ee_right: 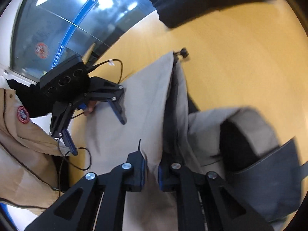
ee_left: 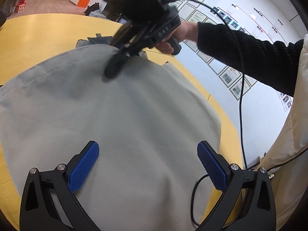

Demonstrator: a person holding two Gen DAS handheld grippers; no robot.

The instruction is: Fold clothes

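While the left wrist view shows only smooth fabric, the right wrist view shows the grey jacket's [ee_right: 138, 104] dark lining, spread on the yellow table [ee_right: 240, 61]. Right gripper [ee_right: 151, 170] pinches a fold; left gripper [ee_left: 148, 159] wide, empty.

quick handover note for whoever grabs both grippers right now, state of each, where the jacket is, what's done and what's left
Left gripper: open, jaws spread wide, hovering over the near part of the grey jacket, holding nothing.
Right gripper: shut on a pinched ridge of the jacket's cloth near its far edge.
Jacket: lying on the yellow table, mostly spread flat; its hood and dark lining are bunched at one end.
Done: garment laid out, right grip taken.
Left: probably grip a matching spot with the left gripper, then carry the fold over and flatten it. No finished fold is visible yet.
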